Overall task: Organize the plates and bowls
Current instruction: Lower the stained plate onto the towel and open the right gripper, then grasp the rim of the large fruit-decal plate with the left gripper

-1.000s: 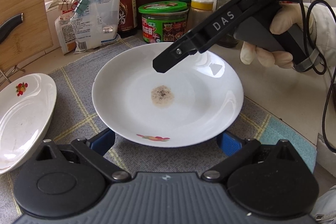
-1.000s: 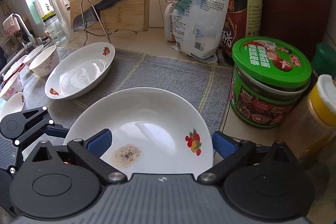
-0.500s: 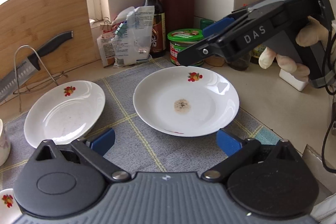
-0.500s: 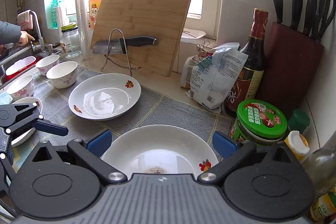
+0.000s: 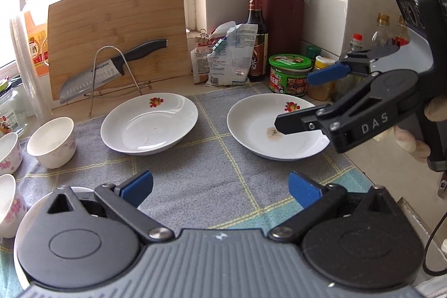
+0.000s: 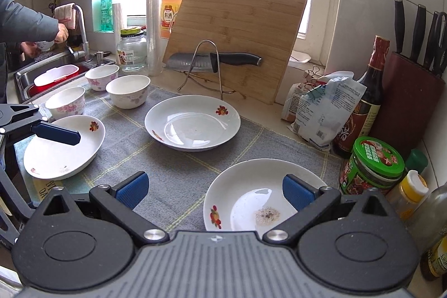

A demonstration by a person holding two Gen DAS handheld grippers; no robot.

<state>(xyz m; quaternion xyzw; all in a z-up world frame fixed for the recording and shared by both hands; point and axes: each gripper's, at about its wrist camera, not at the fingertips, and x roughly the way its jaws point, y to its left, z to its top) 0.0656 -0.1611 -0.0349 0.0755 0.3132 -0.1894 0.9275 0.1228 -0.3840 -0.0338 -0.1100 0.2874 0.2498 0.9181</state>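
Observation:
Three white plates with fruit prints lie on a grey mat. A plate with a speckled smear lies at the right. A second plate lies in the middle, a third at the left. Three floral bowls stand at the far left. My left gripper is open and empty, above the mat before both plates. My right gripper is open and empty, hovering over the smeared plate.
A cutting board and a knife on a wire stand lean at the back. A green-lidded jar, sauce bottle, bags and knife block crowd the right wall. A sink with a person is far left.
Both grippers have pulled back and risen from the smeared plate. The views now take in the whole mat, the other plates and the bowls. The plate stays on the mat.

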